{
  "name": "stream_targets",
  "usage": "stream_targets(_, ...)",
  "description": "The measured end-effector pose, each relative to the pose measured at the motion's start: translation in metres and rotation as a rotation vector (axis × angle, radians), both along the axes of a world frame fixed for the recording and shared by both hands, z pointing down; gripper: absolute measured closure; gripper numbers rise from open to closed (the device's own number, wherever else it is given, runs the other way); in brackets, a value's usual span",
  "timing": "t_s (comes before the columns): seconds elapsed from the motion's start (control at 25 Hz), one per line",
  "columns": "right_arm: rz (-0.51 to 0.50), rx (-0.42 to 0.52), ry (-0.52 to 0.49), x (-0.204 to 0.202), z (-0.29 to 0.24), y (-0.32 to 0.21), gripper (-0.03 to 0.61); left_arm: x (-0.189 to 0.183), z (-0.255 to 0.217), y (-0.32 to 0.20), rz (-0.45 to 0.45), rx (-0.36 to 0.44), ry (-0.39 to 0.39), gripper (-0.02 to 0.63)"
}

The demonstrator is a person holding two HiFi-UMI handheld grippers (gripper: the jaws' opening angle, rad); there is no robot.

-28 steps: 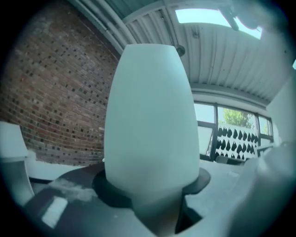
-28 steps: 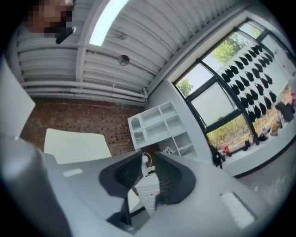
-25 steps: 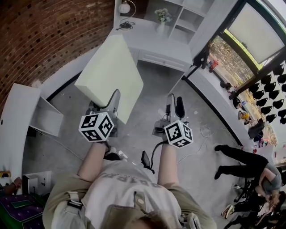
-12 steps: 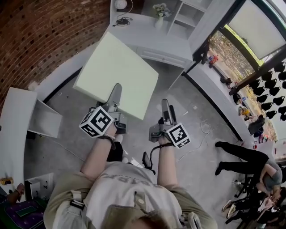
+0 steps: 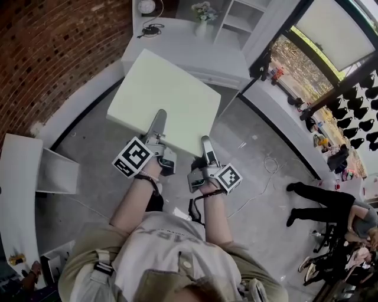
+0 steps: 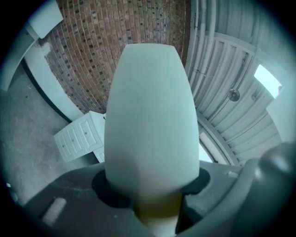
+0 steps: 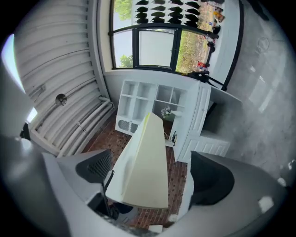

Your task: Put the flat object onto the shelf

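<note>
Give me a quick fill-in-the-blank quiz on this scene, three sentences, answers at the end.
1. The left claw is shut on a pale flat ____.
2. The wall at the left of the head view is built of red ____.
3. On the white shelf unit ahead stands a vase holding ____.
Missing words: board; brick; flowers.

What's hidden or cut off
The board (image 5: pixel 159 100) hides part of the white desk (image 5: pixel 183 44) behind it; a bystander (image 5: pixel 319 199) runs off the right edge; the windowsill clutter (image 5: pixel 277 75) is too small to name.
</note>
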State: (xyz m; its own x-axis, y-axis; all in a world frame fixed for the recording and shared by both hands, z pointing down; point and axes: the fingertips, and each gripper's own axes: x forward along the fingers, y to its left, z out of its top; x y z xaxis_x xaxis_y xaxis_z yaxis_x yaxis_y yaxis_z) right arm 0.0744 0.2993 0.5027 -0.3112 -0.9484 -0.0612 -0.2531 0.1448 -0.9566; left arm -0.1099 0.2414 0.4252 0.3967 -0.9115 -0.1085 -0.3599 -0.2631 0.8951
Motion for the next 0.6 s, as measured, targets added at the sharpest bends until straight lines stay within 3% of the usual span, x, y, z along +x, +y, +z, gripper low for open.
stream_targets(0.28, -0.013, 0.047, -0.081, -0.011, -0.004, -0.047, 0.048, 0.024, 0.010, -0.050, 0.083, -0.040, 0.089, 0.350)
stream_targets(0.48, 0.019, 0.054, -0.101, -0.004, -0.005, -0.080, 0.060, 0.037, 0.010, -0.085, 0.123, -0.044, 0.099, 0.350)
stream_targets(0.6, 0.037, 0.074, -0.112, 0.001, -0.011, -0.102, 0.162, 0.042, 0.011, -0.109, 0.134, -0.048, 0.104, 0.348)
